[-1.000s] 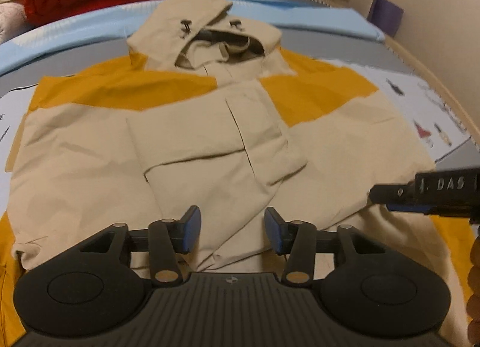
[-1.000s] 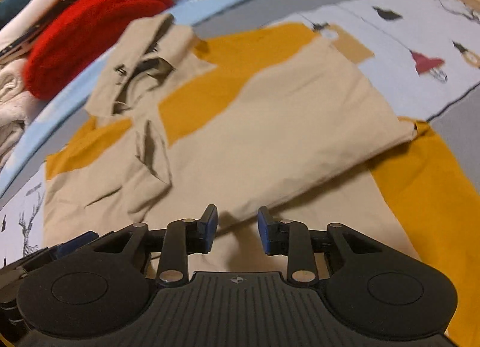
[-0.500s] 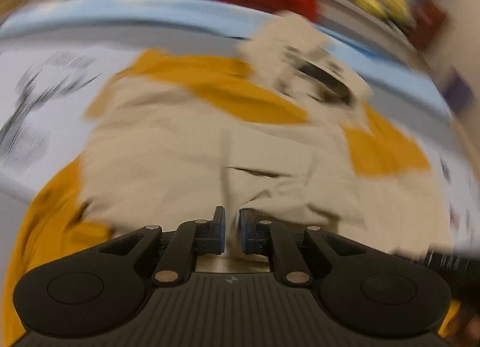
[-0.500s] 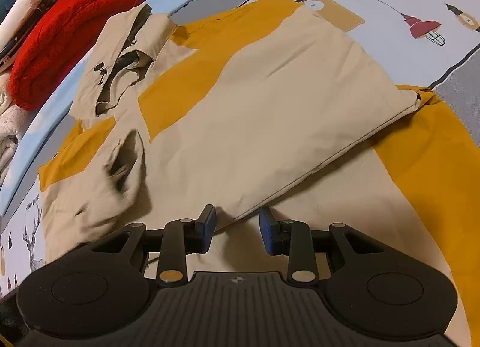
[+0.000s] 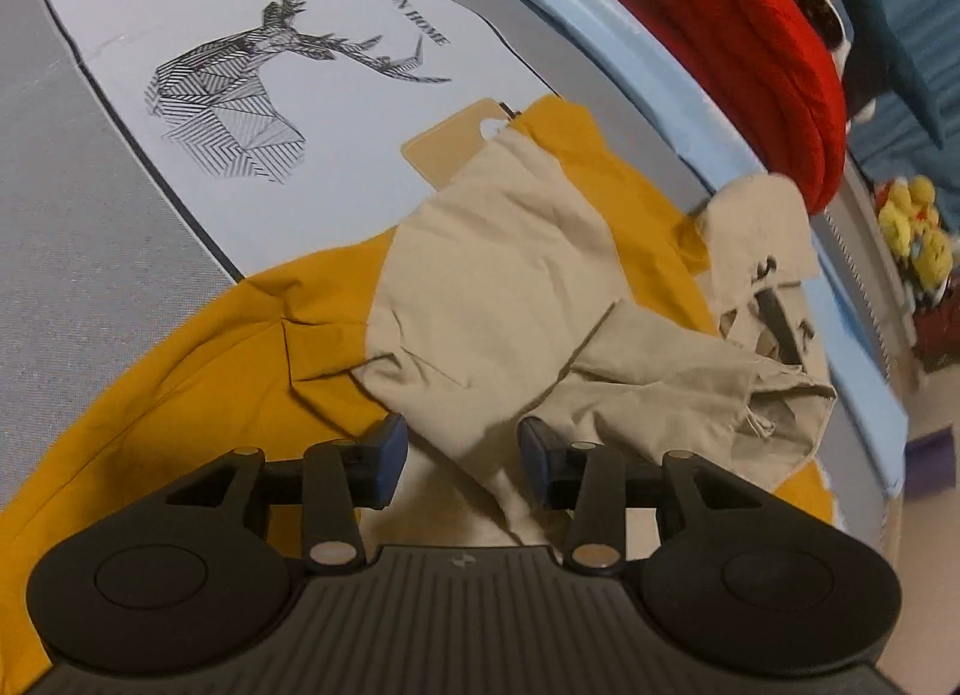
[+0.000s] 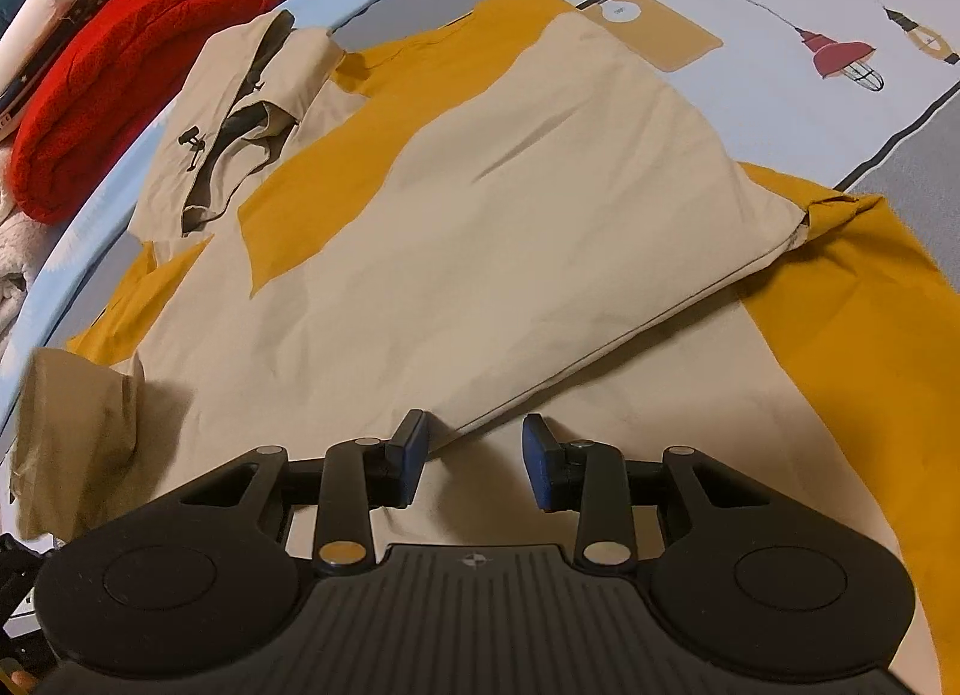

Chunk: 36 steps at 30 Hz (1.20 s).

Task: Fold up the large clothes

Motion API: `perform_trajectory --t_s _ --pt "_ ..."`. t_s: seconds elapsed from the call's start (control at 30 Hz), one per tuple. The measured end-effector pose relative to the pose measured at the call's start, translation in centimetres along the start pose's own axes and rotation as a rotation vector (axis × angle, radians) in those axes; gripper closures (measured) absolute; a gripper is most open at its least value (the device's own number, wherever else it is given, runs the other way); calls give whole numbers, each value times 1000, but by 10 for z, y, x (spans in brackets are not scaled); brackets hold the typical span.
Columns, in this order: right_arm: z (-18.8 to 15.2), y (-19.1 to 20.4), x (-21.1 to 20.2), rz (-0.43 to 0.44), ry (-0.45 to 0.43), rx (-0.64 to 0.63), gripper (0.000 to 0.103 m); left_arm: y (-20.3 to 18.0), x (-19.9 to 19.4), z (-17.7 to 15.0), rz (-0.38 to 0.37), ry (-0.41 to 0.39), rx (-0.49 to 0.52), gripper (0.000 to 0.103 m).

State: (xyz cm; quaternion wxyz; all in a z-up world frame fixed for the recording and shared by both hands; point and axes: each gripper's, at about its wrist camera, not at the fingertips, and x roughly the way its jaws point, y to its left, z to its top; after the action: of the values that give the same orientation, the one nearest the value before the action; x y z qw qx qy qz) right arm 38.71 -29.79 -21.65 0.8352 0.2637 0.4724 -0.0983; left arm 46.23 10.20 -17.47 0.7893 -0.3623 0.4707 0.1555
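A beige and mustard hooded jacket (image 6: 480, 227) lies spread on the bed, hood (image 6: 240, 95) toward the far side. Its right sleeve is folded across the body. My right gripper (image 6: 474, 455) is open, low over the jacket's lower part, at the folded sleeve's edge. My left gripper (image 5: 459, 458) is open over the jacket's (image 5: 510, 299) left side. A beige sleeve (image 5: 690, 389) lies rumpled just ahead of it, with a fold of beige cloth between the fingers. The mustard lower part (image 5: 180, 371) spreads to the left.
A printed bedsheet with a deer drawing (image 5: 240, 95) and lamp drawings (image 6: 840, 53) covers the bed. A rolled red knit (image 6: 132, 71) and other stacked clothes lie beyond the hood. The red knit shows in the left wrist view (image 5: 750, 47), with yellow plush toys (image 5: 912, 239) behind.
My left gripper closed, swung left across the jacket, and is open again; the left sleeve now lies rumpled. My right gripper stayed open and shifted only slightly.
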Motion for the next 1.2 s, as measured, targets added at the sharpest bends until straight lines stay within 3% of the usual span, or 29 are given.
perform_trajectory --t_s 0.17,0.27,0.43,0.7,0.8,0.87,1.0,1.1,1.2 --pt "5 -5 -2 -24 -22 24 67 9 -6 13 26 -42 -51 58" --pt "7 -8 -3 -34 -32 39 67 13 -2 21 -18 -26 -70 58" --pt "11 -12 -4 -46 -56 66 67 19 10 29 -7 -12 -86 58" --pt "21 -29 -16 -39 -124 163 94 28 15 39 9 -31 -124 59" --pt "25 -38 -25 -66 -183 191 99 29 11 44 48 -71 -128 59" --pt "29 -44 -29 -94 -206 209 99 32 9 50 64 -92 -146 59" --pt "32 -52 -22 -98 -143 230 94 25 2 54 53 -137 -102 59" --pt "30 -51 -18 -112 -119 227 82 17 4 51 0 -104 -77 59" --pt "29 -47 -19 -114 -121 216 80 13 15 46 -36 -31 -59 59"
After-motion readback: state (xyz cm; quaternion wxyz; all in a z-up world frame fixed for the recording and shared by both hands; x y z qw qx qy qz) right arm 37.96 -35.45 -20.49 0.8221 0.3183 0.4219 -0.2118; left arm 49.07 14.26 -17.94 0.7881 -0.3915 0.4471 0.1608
